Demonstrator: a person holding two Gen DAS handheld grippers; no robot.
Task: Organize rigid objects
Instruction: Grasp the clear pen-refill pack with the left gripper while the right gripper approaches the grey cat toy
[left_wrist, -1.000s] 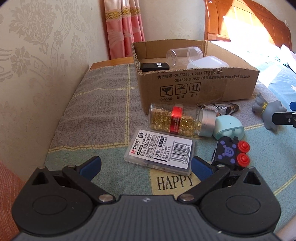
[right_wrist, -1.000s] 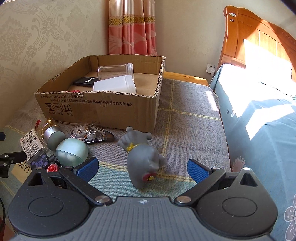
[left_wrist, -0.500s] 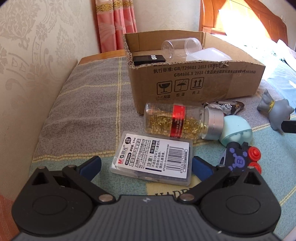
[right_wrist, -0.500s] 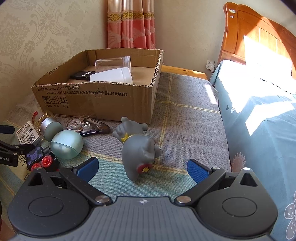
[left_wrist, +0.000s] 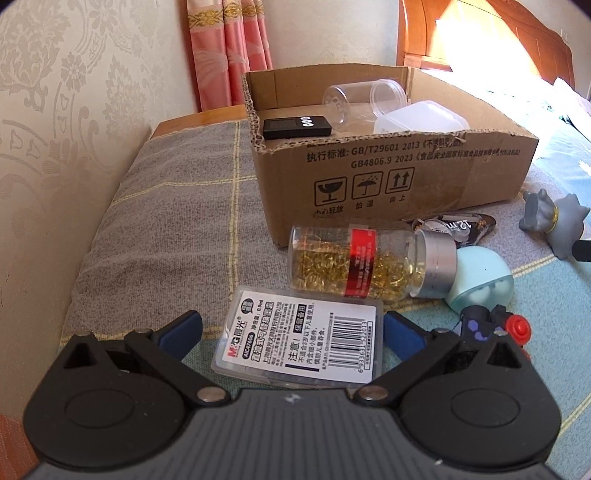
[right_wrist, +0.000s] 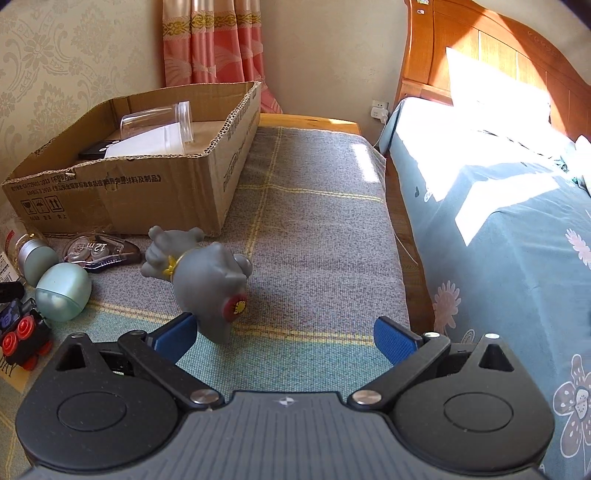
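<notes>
Both tongs are standing apart: left gripper (left_wrist: 291, 326) is straddling the flat labelled case (left_wrist: 301, 339) lying on the blanket (left_wrist: 177, 221); right gripper (right_wrist: 284, 334) is nearing the grey figurine (right_wrist: 207, 280). I am advising squaring the case between the pads before closing, then carrying it into the cardboard box (left_wrist: 424, 177).

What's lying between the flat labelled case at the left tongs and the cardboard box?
Left wrist view: a glass bottle of gold rings on its side, between the case and the box.

Pink curtain (left_wrist: 229, 51), wooden headboard (right_wrist: 487, 59), floral bedspread (right_wrist: 517, 258)
</notes>
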